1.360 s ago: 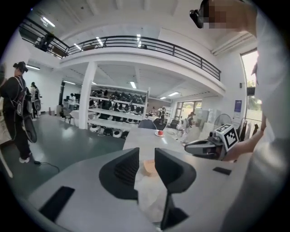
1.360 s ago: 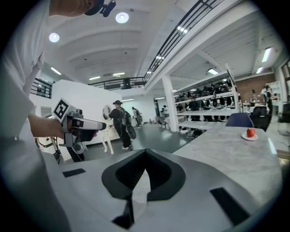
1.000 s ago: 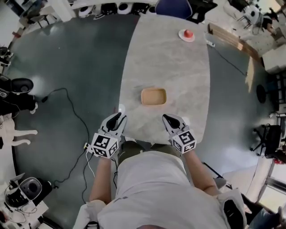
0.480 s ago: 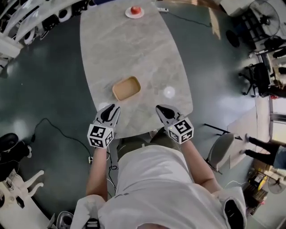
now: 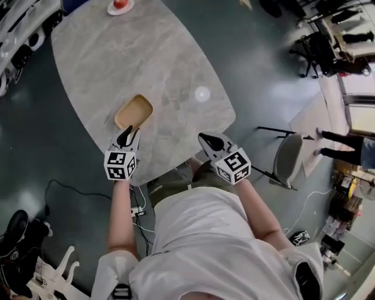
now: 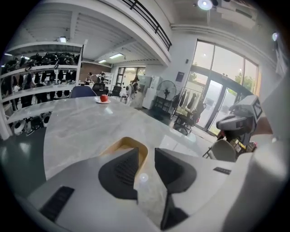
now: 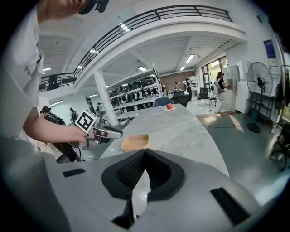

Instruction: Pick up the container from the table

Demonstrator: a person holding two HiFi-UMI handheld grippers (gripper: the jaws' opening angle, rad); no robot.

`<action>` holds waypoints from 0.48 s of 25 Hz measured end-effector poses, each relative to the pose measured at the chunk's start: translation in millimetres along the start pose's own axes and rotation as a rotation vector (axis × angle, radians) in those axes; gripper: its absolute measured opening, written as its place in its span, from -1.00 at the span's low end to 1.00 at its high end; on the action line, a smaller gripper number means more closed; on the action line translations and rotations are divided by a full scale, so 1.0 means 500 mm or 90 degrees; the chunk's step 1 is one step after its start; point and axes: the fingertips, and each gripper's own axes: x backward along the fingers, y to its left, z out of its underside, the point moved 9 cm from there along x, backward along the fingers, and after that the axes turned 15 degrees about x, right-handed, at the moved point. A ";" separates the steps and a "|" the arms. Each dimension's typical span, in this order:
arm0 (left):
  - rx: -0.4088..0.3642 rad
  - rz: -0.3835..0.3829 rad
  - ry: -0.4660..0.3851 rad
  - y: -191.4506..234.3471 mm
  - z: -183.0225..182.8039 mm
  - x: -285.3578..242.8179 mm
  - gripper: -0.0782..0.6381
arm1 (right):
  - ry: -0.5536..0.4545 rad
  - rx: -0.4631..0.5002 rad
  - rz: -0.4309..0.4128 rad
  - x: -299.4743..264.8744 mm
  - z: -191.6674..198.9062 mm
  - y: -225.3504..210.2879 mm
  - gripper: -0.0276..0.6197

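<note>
A shallow tan container (image 5: 133, 111) lies on the grey marble table (image 5: 170, 64), near its front edge. My left gripper (image 5: 128, 136) is just short of the container's near rim, with its jaws open by a narrow gap. In the left gripper view the container (image 6: 131, 146) shows right behind the left gripper (image 6: 146, 153). My right gripper (image 5: 205, 139) hovers over the table's front edge, well to the right of the container, shut and empty. The right gripper view shows the right gripper (image 7: 145, 152), with the container (image 7: 135, 142) and the left gripper (image 7: 108, 132) further out.
A small plate with a red fruit (image 5: 120, 6) sits at the table's far end. A grey chair (image 5: 288, 159) stands to the right of the table. Cables (image 5: 64, 186) run over the dark floor on the left. Shelving (image 6: 36, 86) stands beyond the table.
The head view has swung, so the table now sits further left. My left gripper has come up to the container's near rim. The right gripper holds about the same place.
</note>
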 end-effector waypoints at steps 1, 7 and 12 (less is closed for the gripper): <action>-0.010 0.001 0.011 0.000 0.003 -0.015 -0.49 | 0.004 -0.006 0.006 0.009 0.011 -0.003 -0.88; -0.032 -0.004 0.068 0.011 0.029 -0.098 -0.48 | 0.028 -0.034 0.040 0.044 0.073 -0.020 -0.88; -0.086 -0.021 0.123 0.015 0.050 -0.154 -0.48 | 0.039 -0.049 0.056 0.063 0.104 -0.028 -0.88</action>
